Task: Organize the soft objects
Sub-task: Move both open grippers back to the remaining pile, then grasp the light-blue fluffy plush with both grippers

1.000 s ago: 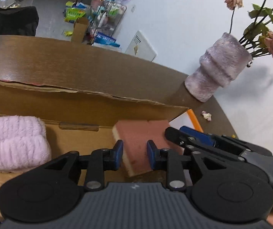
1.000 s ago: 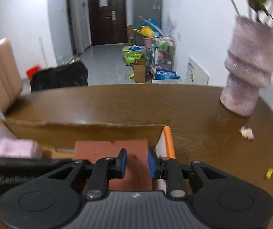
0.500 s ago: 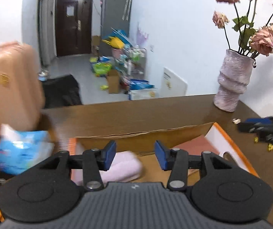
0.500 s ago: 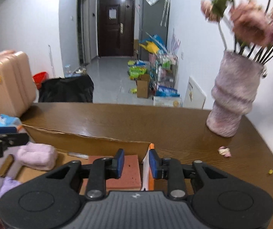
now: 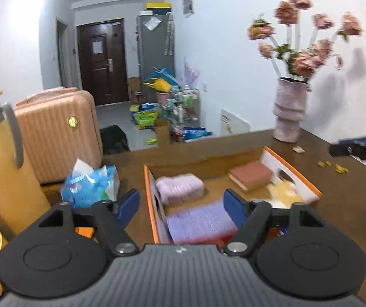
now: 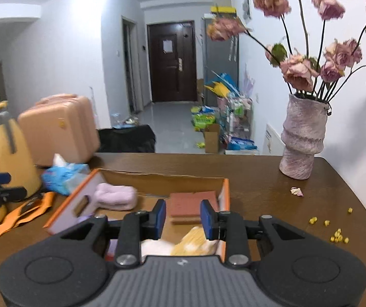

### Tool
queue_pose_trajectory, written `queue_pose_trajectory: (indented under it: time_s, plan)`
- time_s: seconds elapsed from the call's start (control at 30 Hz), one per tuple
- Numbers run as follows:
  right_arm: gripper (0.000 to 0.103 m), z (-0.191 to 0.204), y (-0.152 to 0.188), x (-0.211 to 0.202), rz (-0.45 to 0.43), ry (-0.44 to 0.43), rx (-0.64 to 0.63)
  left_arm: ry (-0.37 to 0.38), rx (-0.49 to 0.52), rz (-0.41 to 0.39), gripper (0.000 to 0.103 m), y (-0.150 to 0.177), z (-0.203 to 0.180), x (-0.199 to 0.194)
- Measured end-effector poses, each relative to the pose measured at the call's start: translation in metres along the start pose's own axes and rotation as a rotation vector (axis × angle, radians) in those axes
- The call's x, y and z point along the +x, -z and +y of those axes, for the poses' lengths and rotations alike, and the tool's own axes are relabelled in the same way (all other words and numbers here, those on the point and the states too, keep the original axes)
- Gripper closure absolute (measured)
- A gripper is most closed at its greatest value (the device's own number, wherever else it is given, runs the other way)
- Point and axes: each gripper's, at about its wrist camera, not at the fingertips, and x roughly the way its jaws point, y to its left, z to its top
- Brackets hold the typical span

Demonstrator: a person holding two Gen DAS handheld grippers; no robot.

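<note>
Left wrist view shows your left gripper [image 5: 180,206] empty, its jaws opening wide above the cardboard box [image 5: 291,170], where the pink towel [image 5: 180,188], reddish sponge [image 5: 250,175], purple cloth [image 5: 199,221] and yellow cloth [image 5: 284,192] lie apart, probably so each stays easy to see. Your right gripper [image 6: 182,218] hangs narrow and empty over the sponge, apparently clear of the box. The blue tissue pack [image 5: 90,186] sits outside on the table [image 5: 349,186], likely your next soft item.

One box [image 6: 224,192], one sponge [image 6: 192,203], one towel [image 6: 116,195] (lilac)
</note>
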Motion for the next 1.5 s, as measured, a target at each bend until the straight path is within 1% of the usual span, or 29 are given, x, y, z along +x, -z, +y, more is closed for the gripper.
queue_pose_trajectory:
  time_s: [0.07, 0.1, 0.17, 0.2, 0.27, 0.33, 0.37, 0.43, 0.53, 0.6, 0.63, 0.7, 0.77, 0.87, 0.97, 1.17, 1.3, 1.4, 1.43, 1.47, 1.5]
  plan:
    - [0.070, 0.010, 0.014, -0.026, -0.037, -0.025, 0.000, 0.029, 0.008, -0.010, 0.022, 0.021, -0.005, -0.024]
    - [0.066, 0.014, 0.021, -0.037, -0.049, -0.038, 0.001, 0.040, 0.028, -0.016, 0.022, 0.035, -0.010, -0.037]
    - [0.065, 0.024, 0.039, -0.060, -0.066, -0.073, -0.010, 0.028, 0.048, -0.037, 0.021, 0.059, -0.016, -0.062]
    - [0.064, 0.029, 0.049, -0.071, -0.081, -0.082, -0.016, 0.022, 0.063, -0.064, 0.020, 0.072, -0.020, -0.075]
    - [0.063, 0.042, 0.070, -0.094, -0.098, -0.096, -0.032, 0.019, 0.065, -0.106, 0.012, 0.095, -0.022, -0.099]
    - [0.056, 0.057, 0.092, -0.116, -0.118, -0.113, -0.053, 0.047, 0.014, -0.122, 0.008, 0.114, -0.018, -0.116]
    - [0.054, 0.064, 0.102, -0.126, -0.126, -0.117, -0.067, 0.067, -0.027, -0.109, 0.008, 0.128, -0.015, -0.125]
    - [0.046, 0.076, 0.125, -0.144, -0.138, -0.132, -0.097, 0.085, -0.060, -0.094, 0.008, 0.150, -0.015, -0.140]
    - [0.045, 0.094, 0.160, -0.168, -0.126, -0.131, -0.121, 0.033, -0.031, -0.105, 0.007, 0.178, -0.021, -0.165]
    - [0.043, 0.103, 0.180, -0.183, -0.124, -0.129, -0.103, -0.013, -0.028, -0.132, 0.004, 0.193, -0.025, -0.184]
    - [0.038, 0.106, 0.189, -0.190, -0.129, -0.129, -0.075, -0.011, -0.035, -0.135, 0.003, 0.199, -0.026, -0.190]
    - [0.037, 0.111, 0.208, -0.202, -0.132, -0.145, -0.014, 0.003, -0.043, -0.141, 0.002, 0.206, -0.025, -0.201]
    - [0.037, 0.114, 0.223, -0.209, -0.122, -0.160, 0.019, 0.010, -0.037, -0.137, 0.002, 0.208, -0.024, -0.203]
    - [0.037, 0.118, 0.238, -0.208, -0.092, -0.154, 0.009, -0.009, -0.029, -0.123, 0.002, 0.204, -0.025, -0.194]
    - [0.037, 0.114, 0.243, -0.198, -0.060, -0.131, 0.035, 0.003, -0.056, -0.099, 0.002, 0.206, -0.026, -0.185]
    - [0.037, 0.104, 0.247, -0.180, -0.039, -0.128, 0.070, 0.021, -0.048, -0.041, 0.002, 0.213, -0.030, -0.166]
    - [0.037, 0.096, 0.246, -0.164, -0.022, -0.134, 0.112, 0.052, -0.054, -0.011, 0.002, 0.206, -0.032, -0.151]
    - [0.037, 0.089, 0.239, -0.149, -0.016, -0.139, 0.124, 0.127, -0.065, 0.029, 0.003, 0.196, -0.039, -0.132]
    - [0.037, 0.086, 0.236, -0.141, -0.012, -0.135, 0.127, 0.149, -0.071, 0.039, 0.008, 0.193, -0.042, -0.125]
    - [0.037, 0.082, 0.232, -0.134, -0.012, -0.127, 0.131, 0.181, -0.088, 0.050, 0.018, 0.189, -0.048, -0.115]
    - [0.037, 0.078, 0.227, -0.125, -0.012, -0.124, 0.137, 0.216, -0.106, 0.064, 0.023, 0.184, -0.053, -0.105]
